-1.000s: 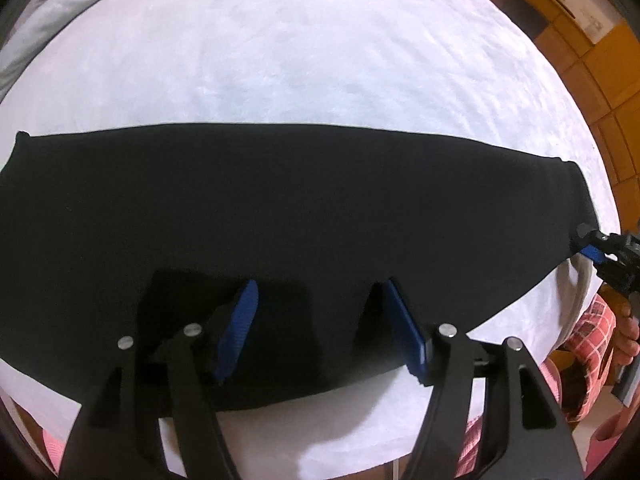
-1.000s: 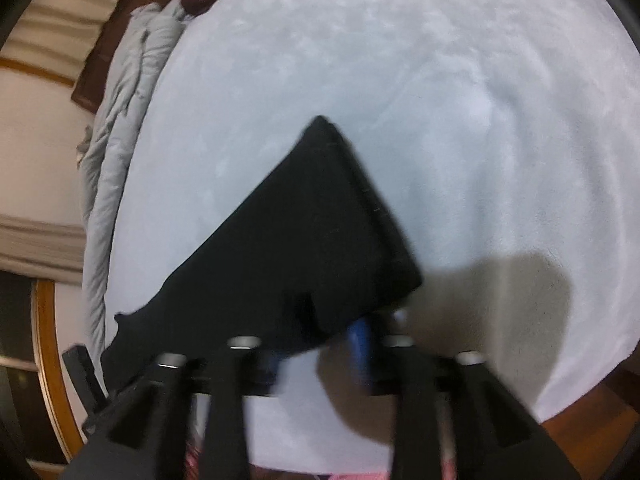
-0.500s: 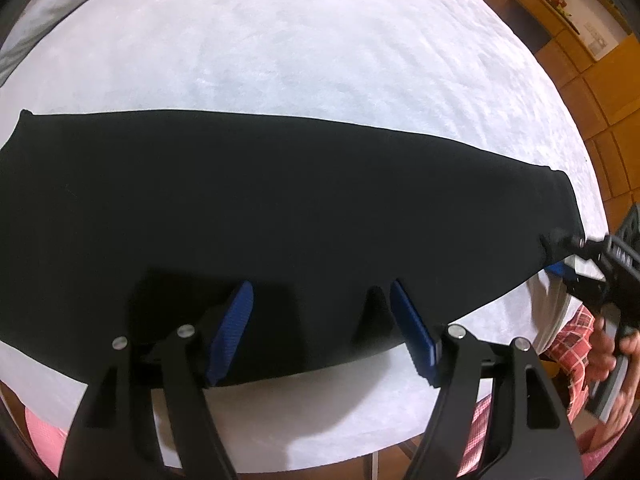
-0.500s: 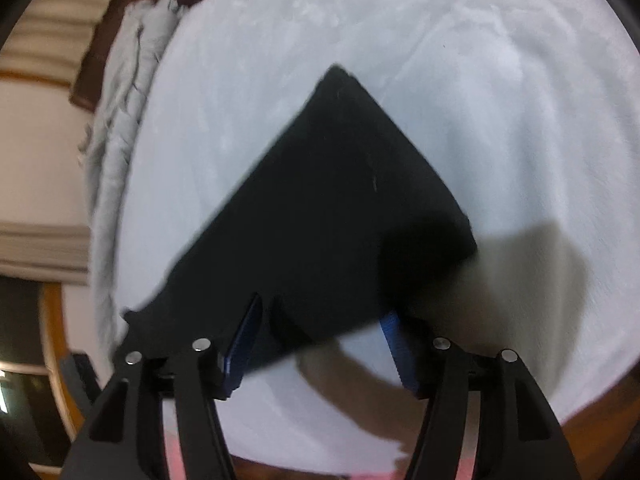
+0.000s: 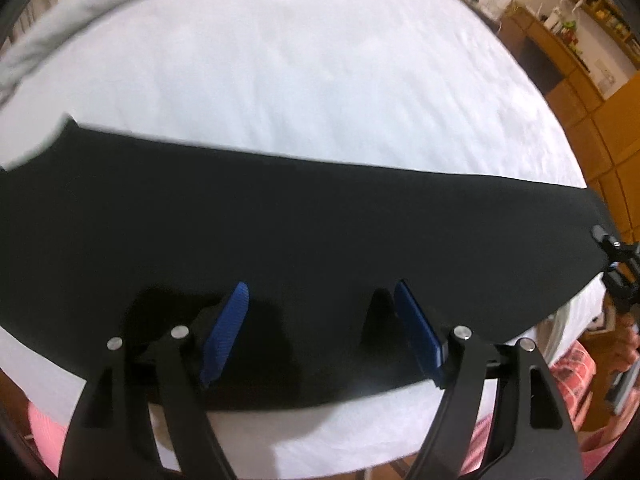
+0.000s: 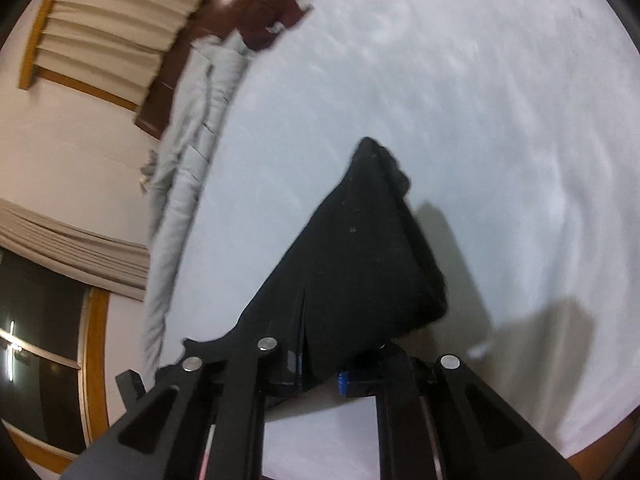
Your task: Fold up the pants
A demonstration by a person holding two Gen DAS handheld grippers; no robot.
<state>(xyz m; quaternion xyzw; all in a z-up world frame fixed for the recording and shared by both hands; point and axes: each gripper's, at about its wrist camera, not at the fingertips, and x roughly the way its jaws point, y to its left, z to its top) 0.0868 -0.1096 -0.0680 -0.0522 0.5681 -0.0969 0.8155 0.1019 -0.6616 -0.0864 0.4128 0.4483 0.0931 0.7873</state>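
Black pants (image 5: 320, 236) stretch along the near edge of a white bed (image 5: 304, 80), their ends cut off. The left gripper (image 5: 320, 320) has been widening, clear above the cloth; the right gripper (image 6: 320, 368) just clamped onto the pants' lifted end, pads mostly hidden

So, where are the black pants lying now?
The black pants lie stretched across the near part of the white bed, under the open left tool; the right tool pinches their right end.
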